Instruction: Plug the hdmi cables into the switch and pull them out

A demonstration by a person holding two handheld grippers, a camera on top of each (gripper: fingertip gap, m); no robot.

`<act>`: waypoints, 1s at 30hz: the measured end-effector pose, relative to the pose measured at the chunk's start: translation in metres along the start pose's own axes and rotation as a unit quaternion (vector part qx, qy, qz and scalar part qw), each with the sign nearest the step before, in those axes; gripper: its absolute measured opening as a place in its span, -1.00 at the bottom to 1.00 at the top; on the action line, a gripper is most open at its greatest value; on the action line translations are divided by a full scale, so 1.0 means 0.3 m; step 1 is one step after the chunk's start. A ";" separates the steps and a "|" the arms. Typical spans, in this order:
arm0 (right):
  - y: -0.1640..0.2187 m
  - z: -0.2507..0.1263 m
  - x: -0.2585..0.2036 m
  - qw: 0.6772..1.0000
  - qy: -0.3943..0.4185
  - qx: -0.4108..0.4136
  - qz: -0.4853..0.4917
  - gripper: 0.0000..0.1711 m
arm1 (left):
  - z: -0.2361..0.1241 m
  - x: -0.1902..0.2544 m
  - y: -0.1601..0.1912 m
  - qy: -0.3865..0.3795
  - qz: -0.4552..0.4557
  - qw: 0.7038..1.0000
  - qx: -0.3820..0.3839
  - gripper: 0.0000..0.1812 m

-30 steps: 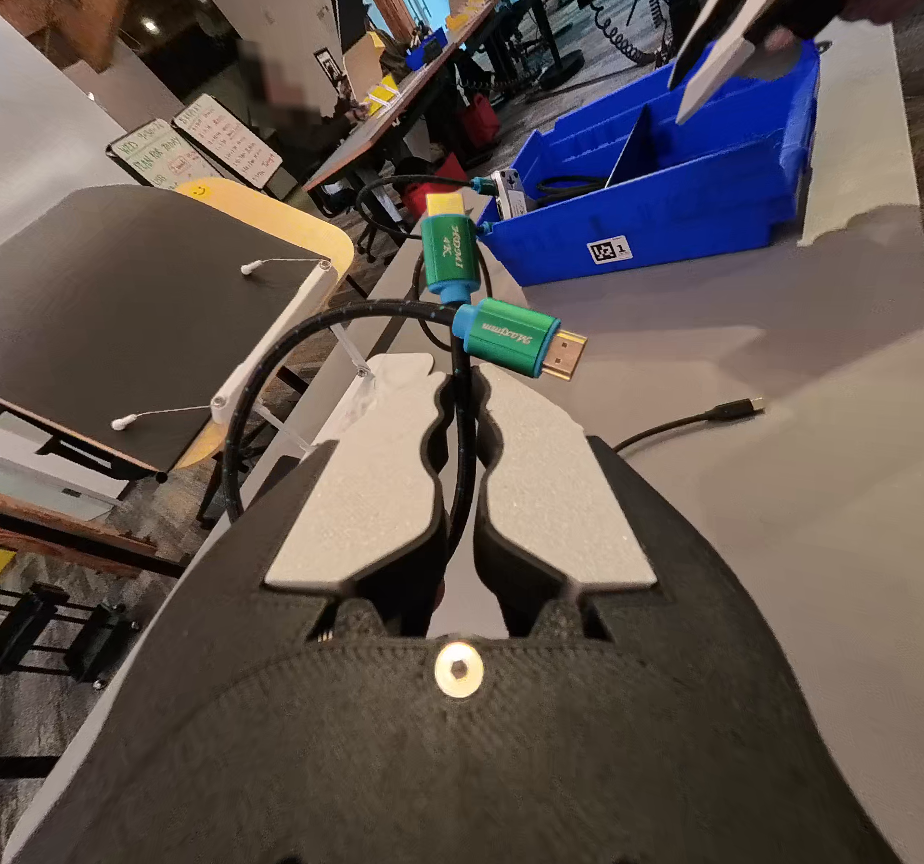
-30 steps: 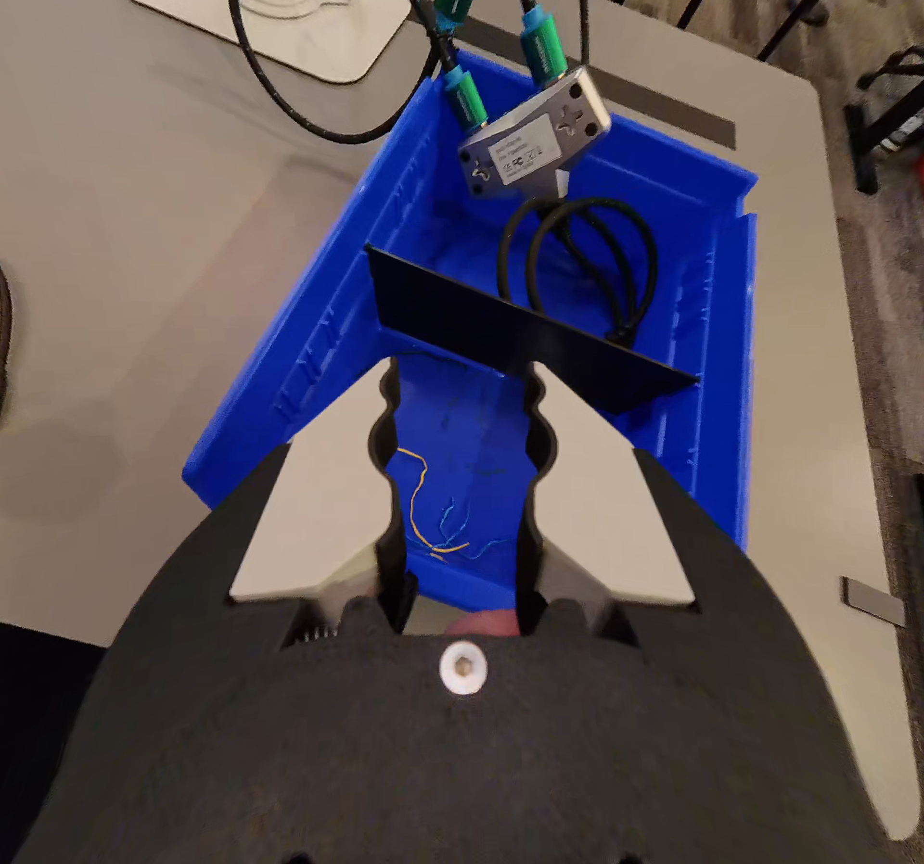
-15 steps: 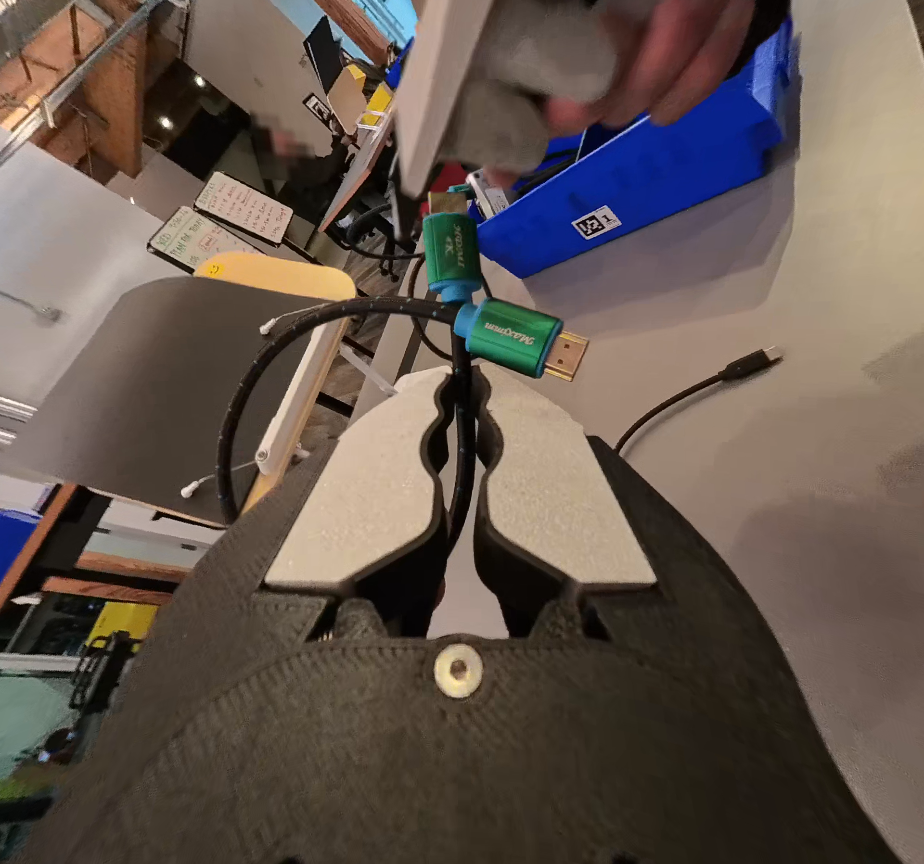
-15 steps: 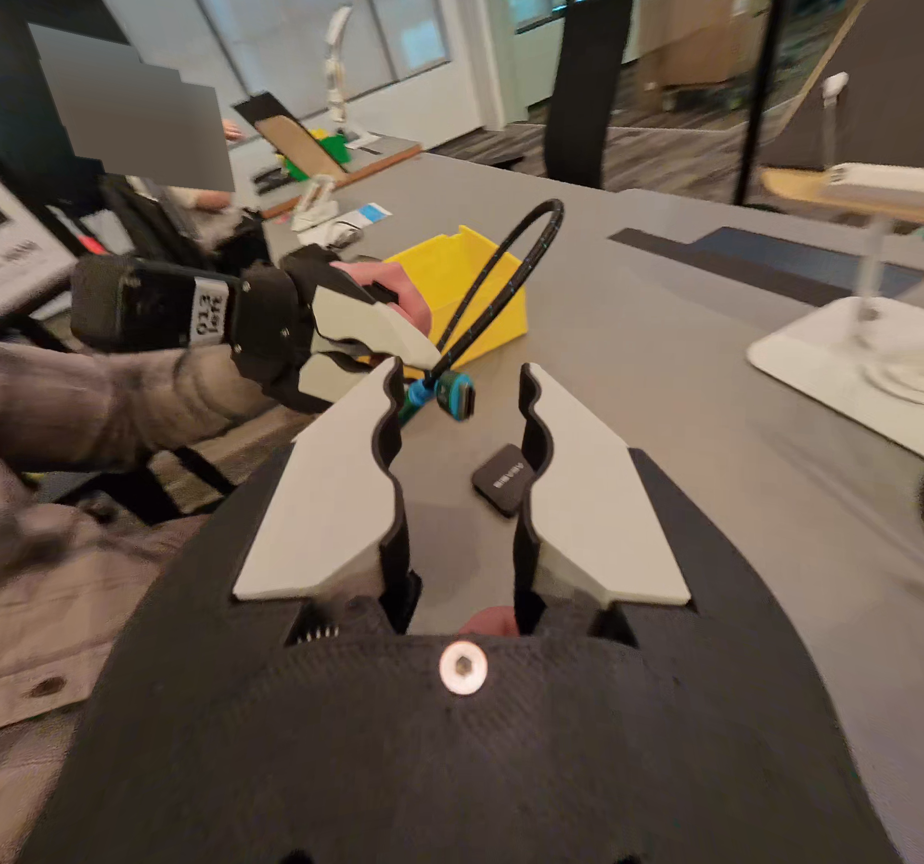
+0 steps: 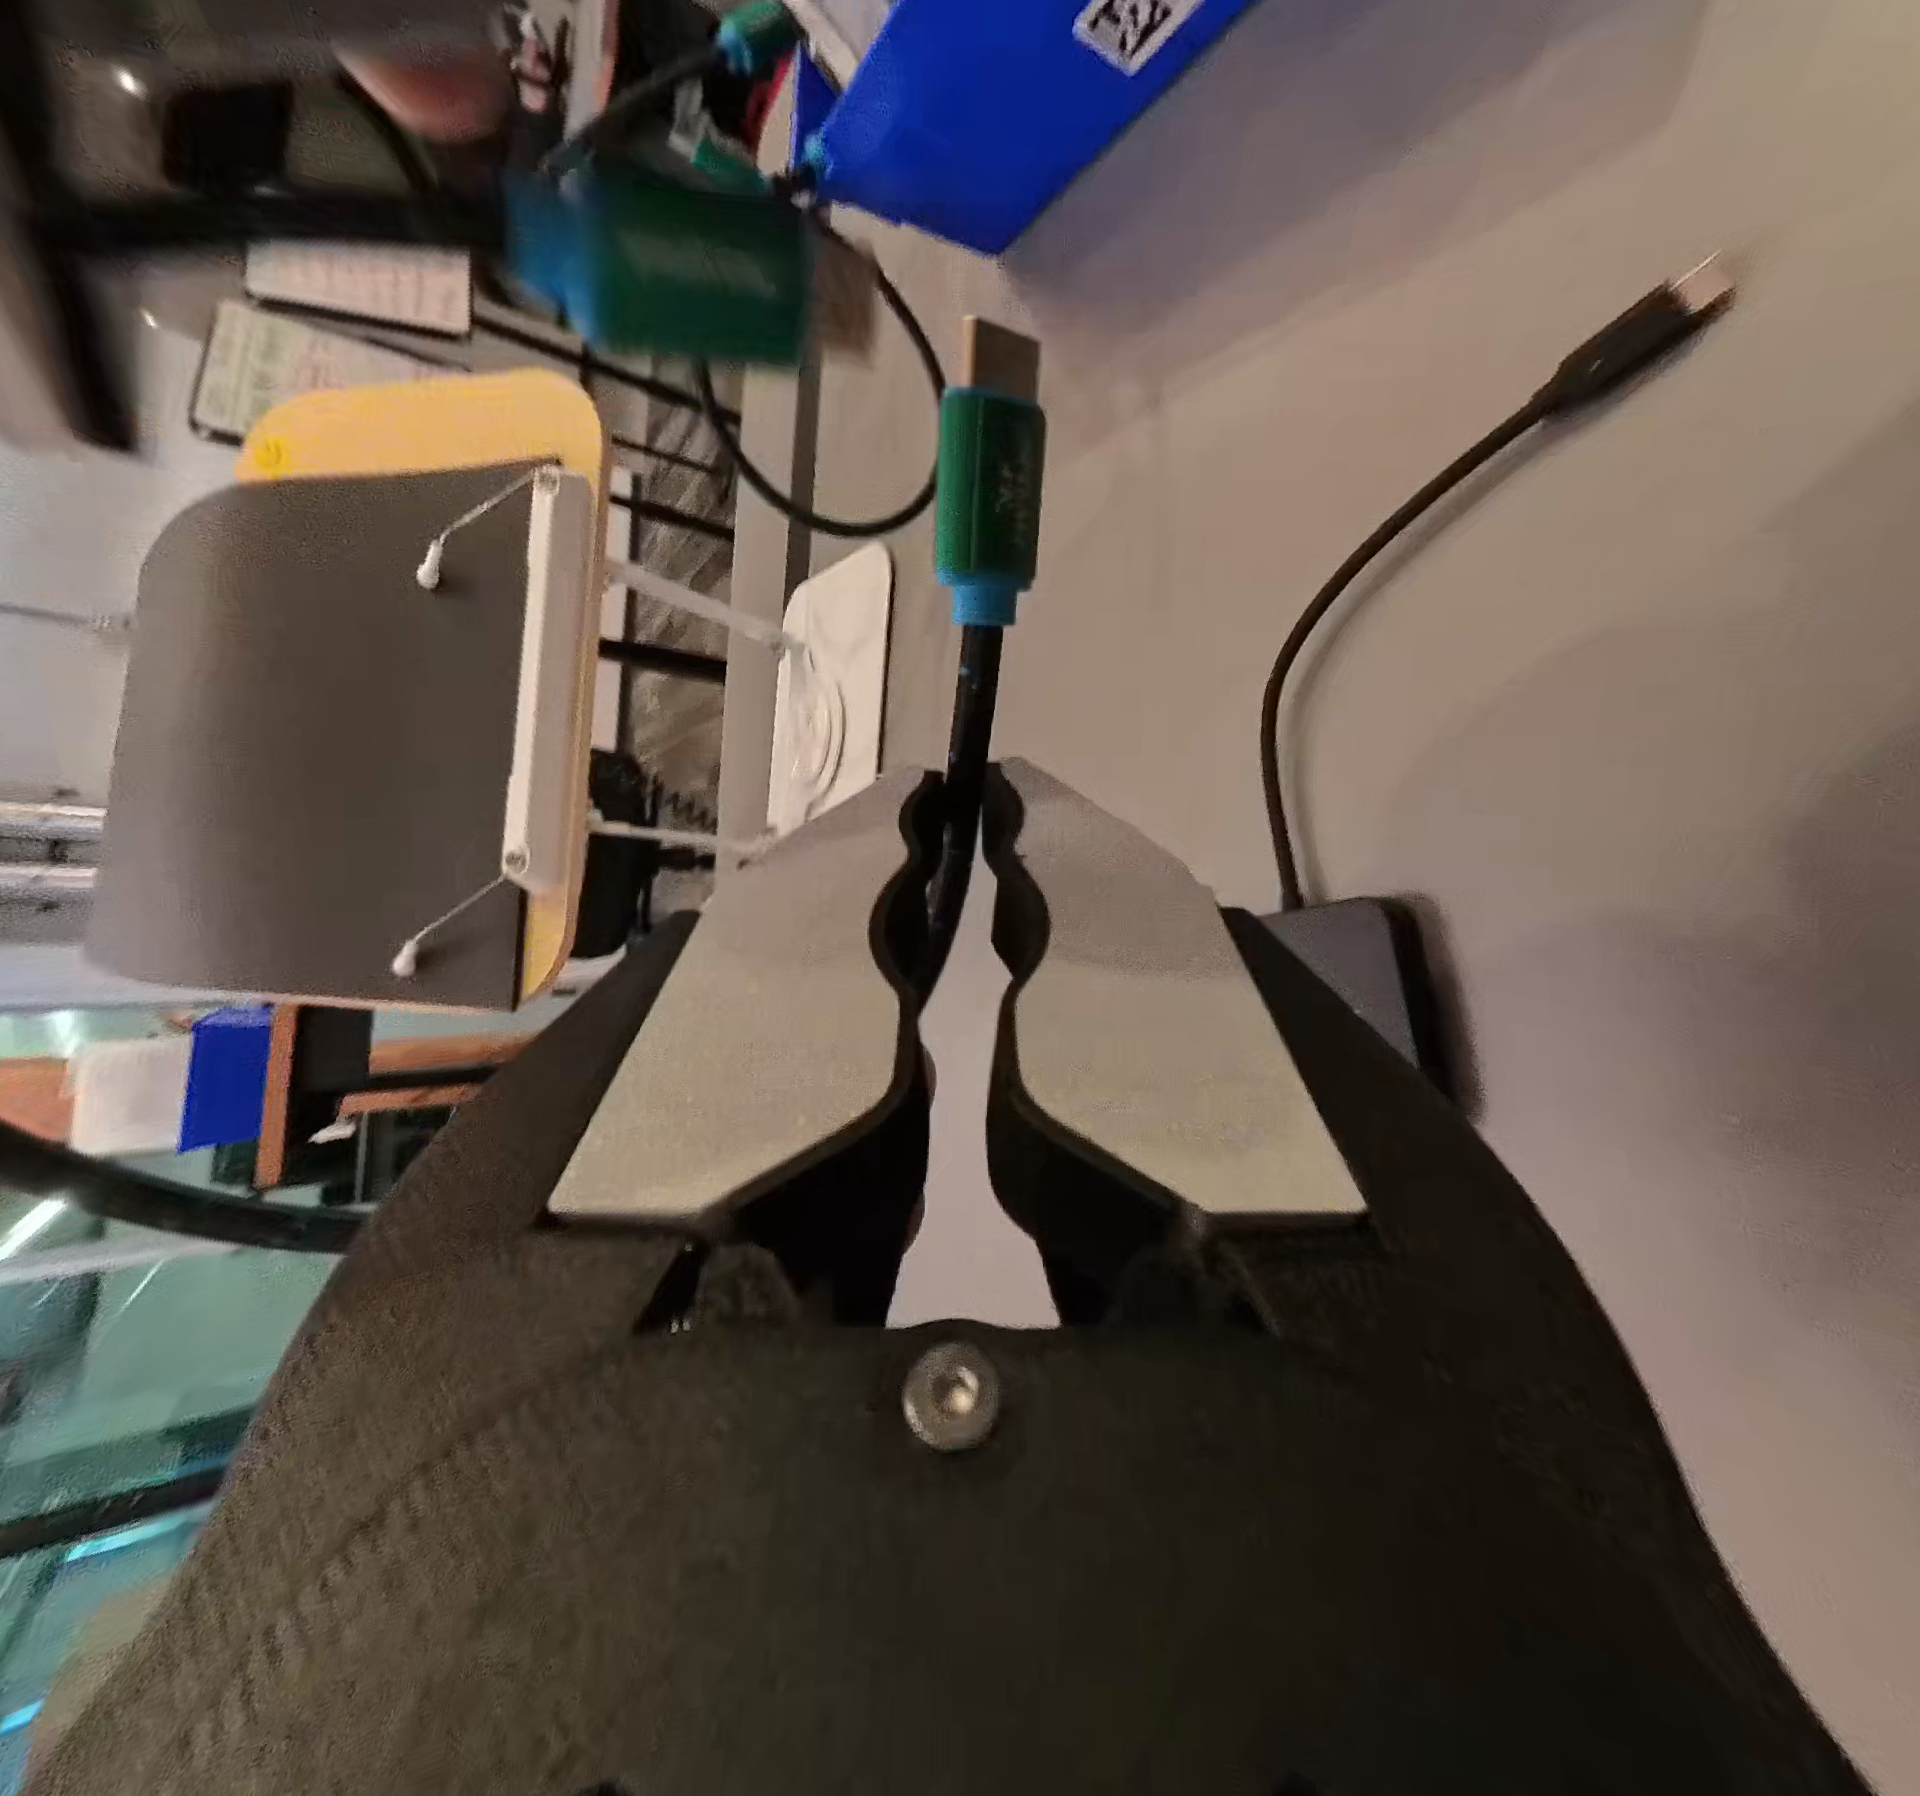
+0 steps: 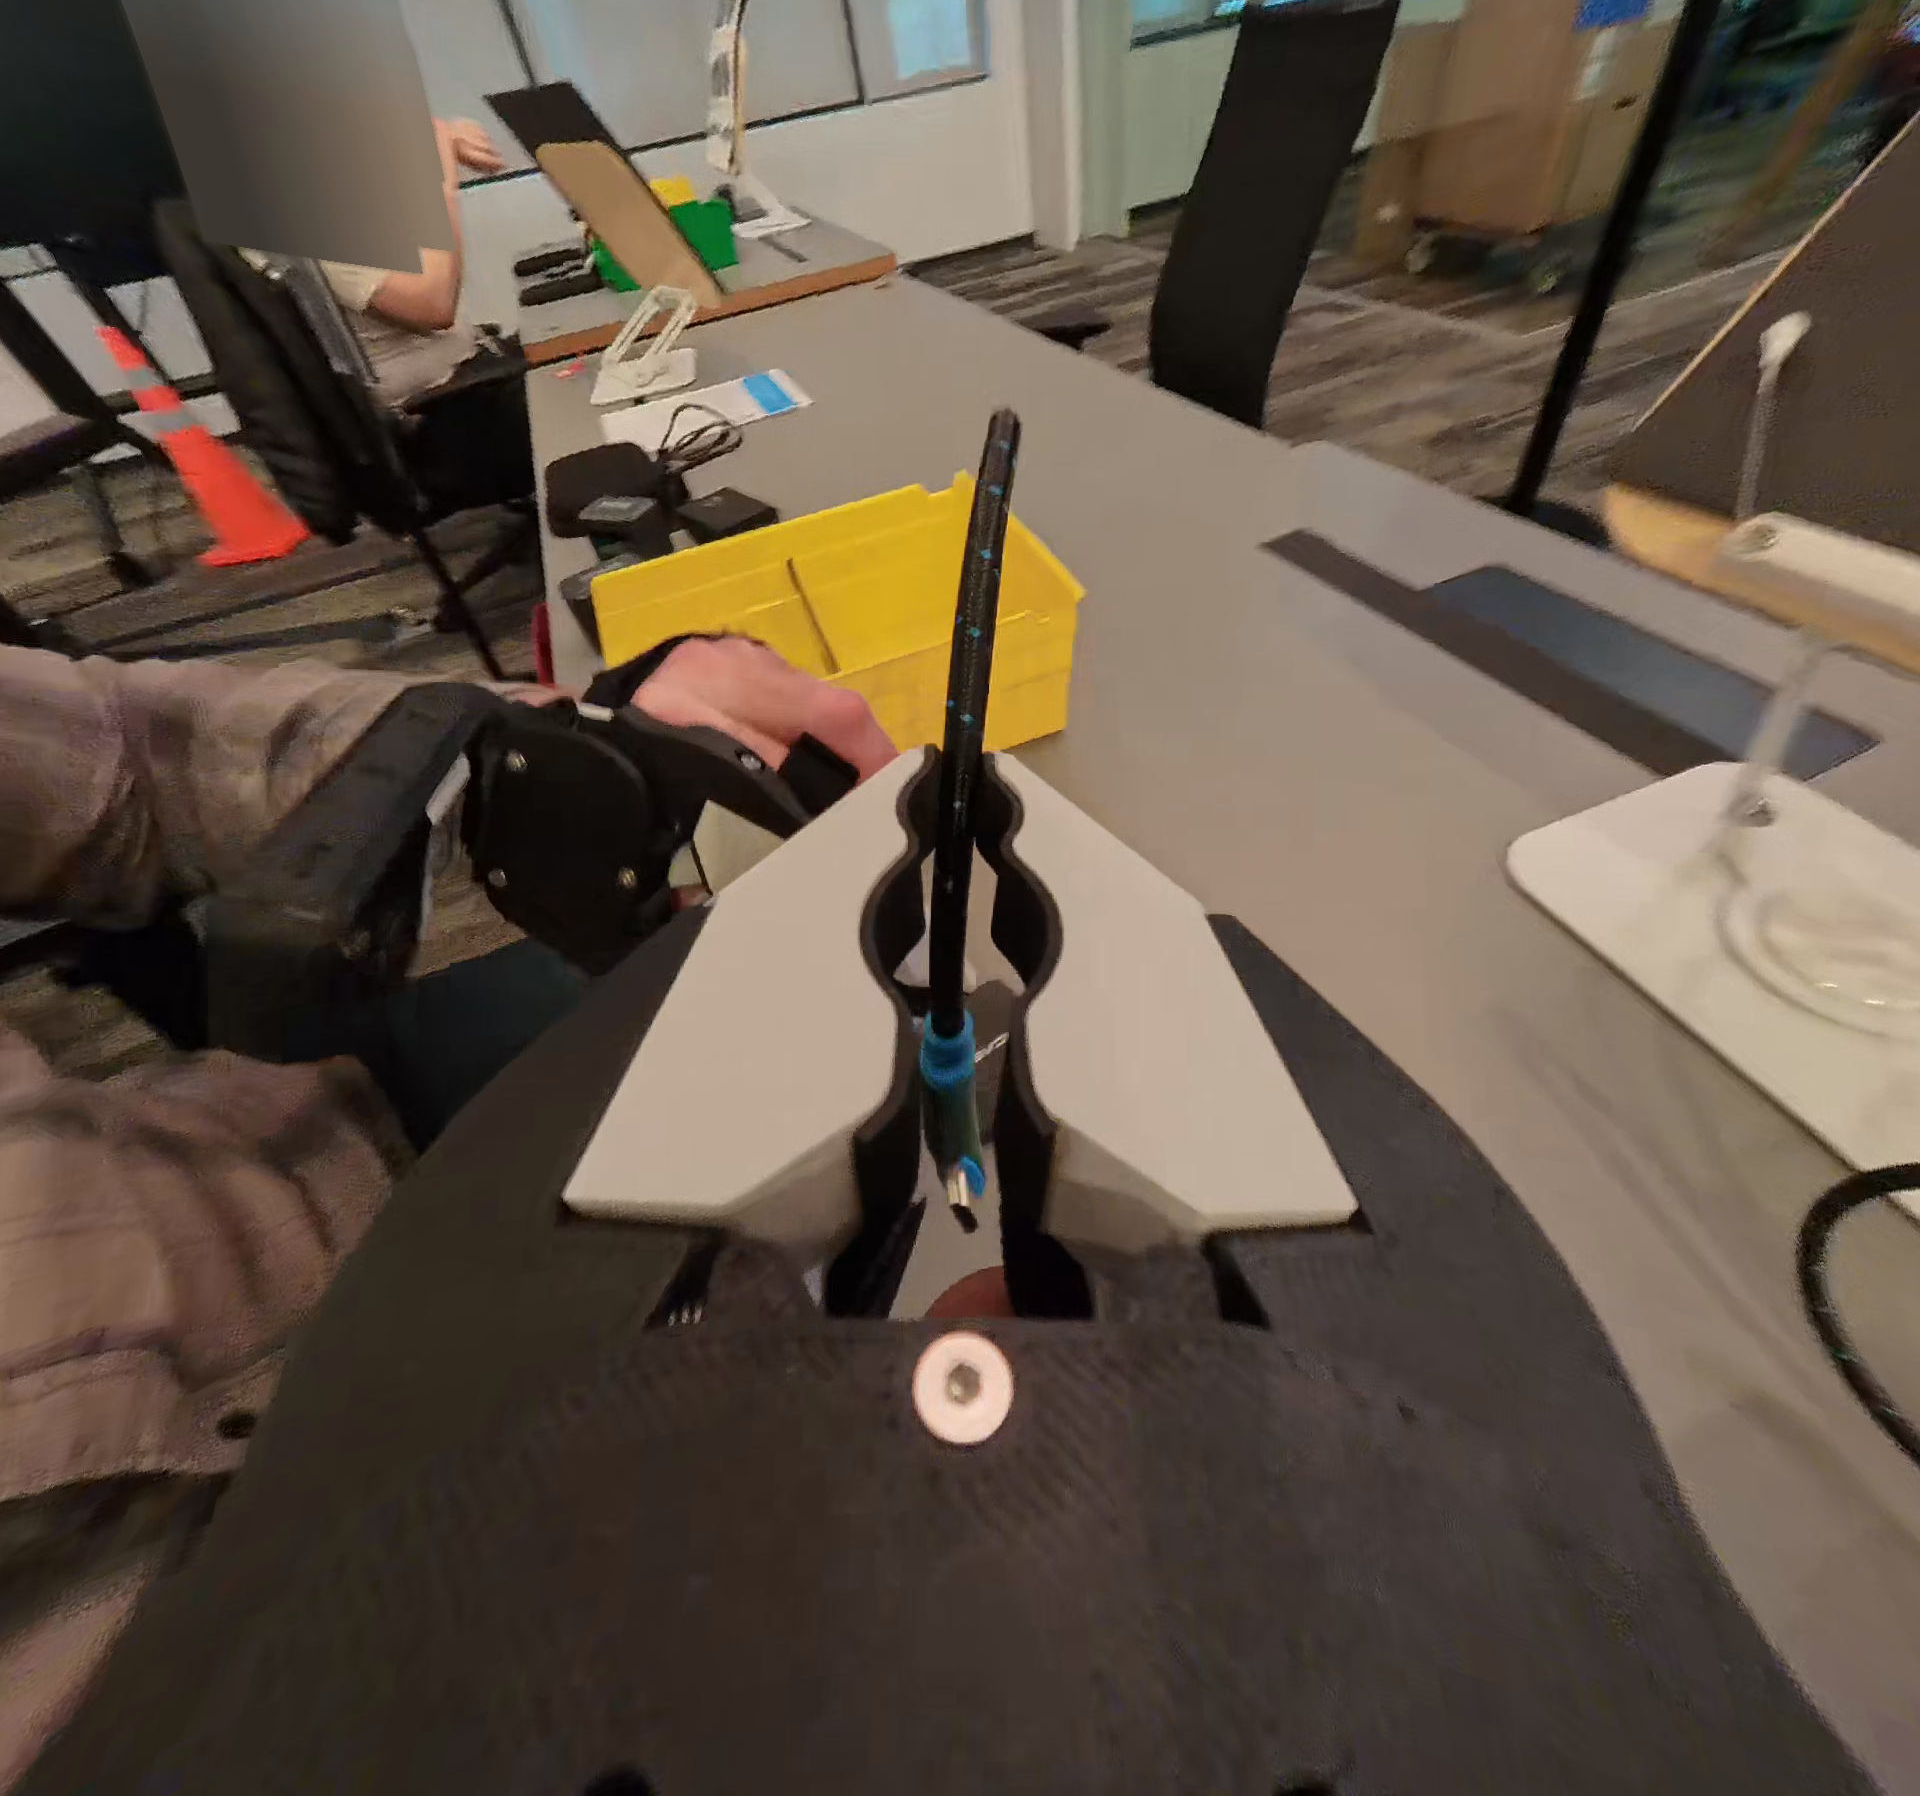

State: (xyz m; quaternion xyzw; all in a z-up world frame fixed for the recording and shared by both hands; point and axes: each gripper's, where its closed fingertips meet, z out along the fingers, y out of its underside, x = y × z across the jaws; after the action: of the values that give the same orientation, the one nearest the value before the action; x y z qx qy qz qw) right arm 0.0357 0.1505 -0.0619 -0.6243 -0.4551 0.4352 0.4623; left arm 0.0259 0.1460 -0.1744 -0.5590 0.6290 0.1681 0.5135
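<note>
We hold one braided cable pinched in the left claw, its green plug standing stiffly at twelve o'clock. The right claw grips another cable, plug hanging inward. Both look light and springy; we judge the rigid plug shells the better hold. The switch is hardly visible.

Grey table carries a yellow bin up at eleven o'clock, a white stand base at three, and a blue bin with a thin black cable alongside.
</note>
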 end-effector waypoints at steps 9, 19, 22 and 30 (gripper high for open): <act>-0.138 -0.105 -0.052 0.995 0.044 0.060 -0.066 -0.97 | 0.087 -0.036 0.304 -0.036 -0.056 0.989 -0.133 -0.89; -0.085 -0.162 -0.170 0.989 0.060 -0.013 -0.134 -0.97 | -0.025 -0.258 0.526 -0.136 -0.016 0.951 -0.276 -0.92; -0.075 -0.147 -0.123 0.991 0.068 -0.011 -0.115 -0.97 | -0.002 -0.208 0.516 -0.098 -0.020 0.958 -0.267 -0.91; -0.004 -0.097 0.065 0.991 0.107 -0.030 -0.072 -0.97 | 0.034 -0.048 0.344 0.047 -0.063 0.984 -0.158 -0.81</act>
State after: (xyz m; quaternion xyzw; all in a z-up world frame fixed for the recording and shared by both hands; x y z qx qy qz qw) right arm 0.0677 0.1644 -0.0574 -0.6470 -0.4595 0.3175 0.5191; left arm -0.0620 0.1947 -0.2040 -0.6788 0.5813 0.2059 0.3986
